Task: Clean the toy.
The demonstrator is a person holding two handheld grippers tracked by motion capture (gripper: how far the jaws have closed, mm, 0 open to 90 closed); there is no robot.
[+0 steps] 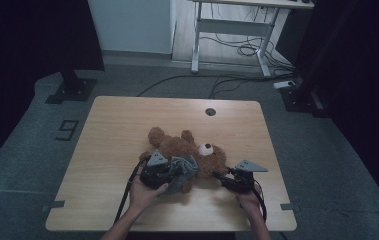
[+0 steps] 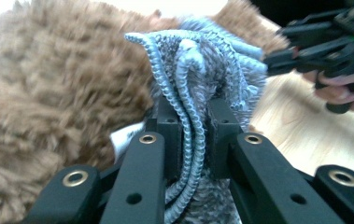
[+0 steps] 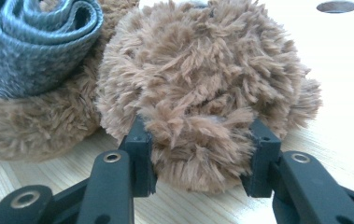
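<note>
A light wooden tabletop (image 1: 107, 150) carries a brown teddy bear (image 1: 177, 147) lying near its middle; beyond the bear, a round cable hole (image 1: 210, 111) sits near the far edge.

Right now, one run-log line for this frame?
left gripper: shut on grey knit garment | right gripper: shut on teddy bear head | bear lying on table

The high view is dim and dark around the table (image 1: 112, 150); both gripper views are brighter, with soft blur up close.
</note>
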